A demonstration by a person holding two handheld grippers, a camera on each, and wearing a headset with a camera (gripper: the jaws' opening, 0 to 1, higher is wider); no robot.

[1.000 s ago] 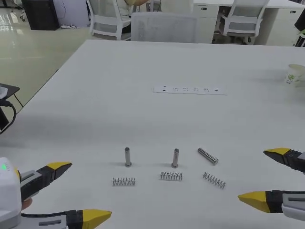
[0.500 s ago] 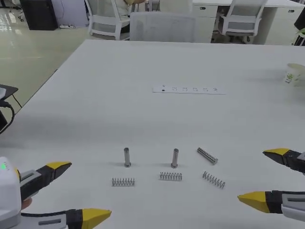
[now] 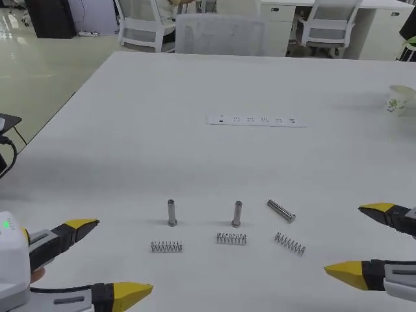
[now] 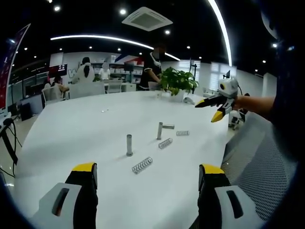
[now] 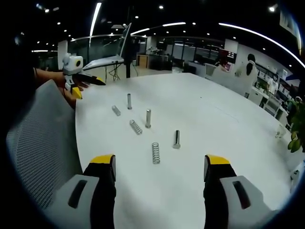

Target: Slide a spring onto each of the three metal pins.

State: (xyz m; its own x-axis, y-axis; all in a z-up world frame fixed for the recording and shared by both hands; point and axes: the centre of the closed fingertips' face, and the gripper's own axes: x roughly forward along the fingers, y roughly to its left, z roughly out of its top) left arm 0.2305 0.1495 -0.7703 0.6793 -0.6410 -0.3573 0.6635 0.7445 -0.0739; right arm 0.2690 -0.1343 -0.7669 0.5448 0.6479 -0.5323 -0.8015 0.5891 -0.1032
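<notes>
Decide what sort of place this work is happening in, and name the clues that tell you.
Probably an open-plan office: a large white table with a socket strip on it, office chairs beyond its far edge, and people seated at other desks in the left gripper view.

Toward the near edge of the table (image 3: 195, 149), three pins form a row. The left pin (image 3: 171, 212) and middle pin (image 3: 238, 214) stand upright, and the right pin (image 3: 281, 210) lies flat. Just before each lies a spring: left spring (image 3: 166, 246), middle spring (image 3: 231, 239), right spring (image 3: 289, 244). A power strip (image 3: 256, 120) lies well behind them. A cup (image 3: 398, 100) stands far toward the right edge.
</notes>
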